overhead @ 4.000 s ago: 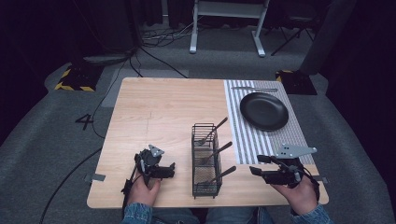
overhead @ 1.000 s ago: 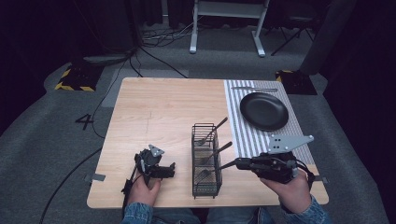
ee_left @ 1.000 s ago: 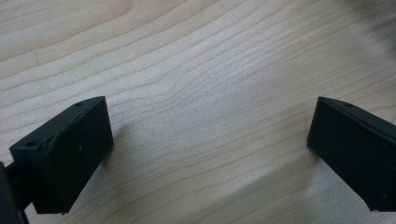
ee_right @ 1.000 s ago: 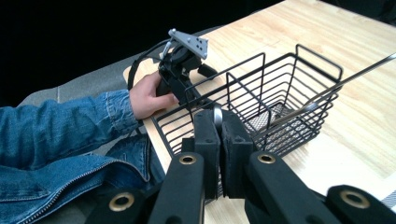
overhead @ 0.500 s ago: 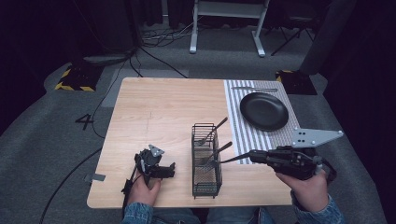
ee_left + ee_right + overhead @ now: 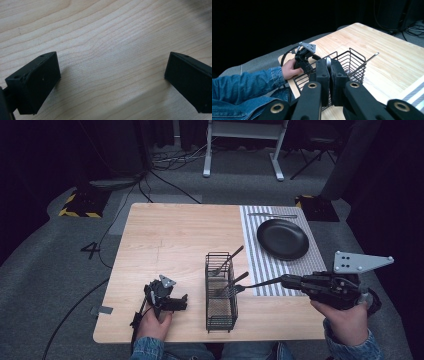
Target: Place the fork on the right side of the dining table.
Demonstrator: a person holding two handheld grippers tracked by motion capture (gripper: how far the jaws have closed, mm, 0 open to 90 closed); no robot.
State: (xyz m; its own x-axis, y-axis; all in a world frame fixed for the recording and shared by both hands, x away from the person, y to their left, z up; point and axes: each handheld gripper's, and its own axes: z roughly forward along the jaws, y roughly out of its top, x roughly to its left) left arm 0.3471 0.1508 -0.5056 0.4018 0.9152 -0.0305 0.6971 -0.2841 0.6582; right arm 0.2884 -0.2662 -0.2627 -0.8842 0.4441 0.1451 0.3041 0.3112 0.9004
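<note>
The right gripper (image 6: 287, 281) hangs above the near right part of the wooden table (image 6: 175, 235), its jaws pressed together on the handle of a piece of cutlery (image 6: 255, 284); seen along the jaws in the right gripper view, the handle's metal end pokes up between the two black pads. The cutlery lies nearly level, its working end reaching over the right edge of the black wire basket (image 6: 220, 292), and I cannot tell whether it is a fork or a spoon. Two more utensils (image 6: 227, 261) lean inside the basket with their handles sticking up and to the right. The basket stands upright near the front edge of the table, just left of the striped placemat (image 6: 260, 255). On the far part of the mat sits a black plate (image 6: 283, 238), with another piece of cutlery (image 6: 272, 215) lying beyond it. The left gripper (image 6: 172, 302) rests low on the table to the left of the basket, held in the person's left hand (image 6: 152, 324); its jaws stand wide apart over bare wood with nothing between them.
</note>
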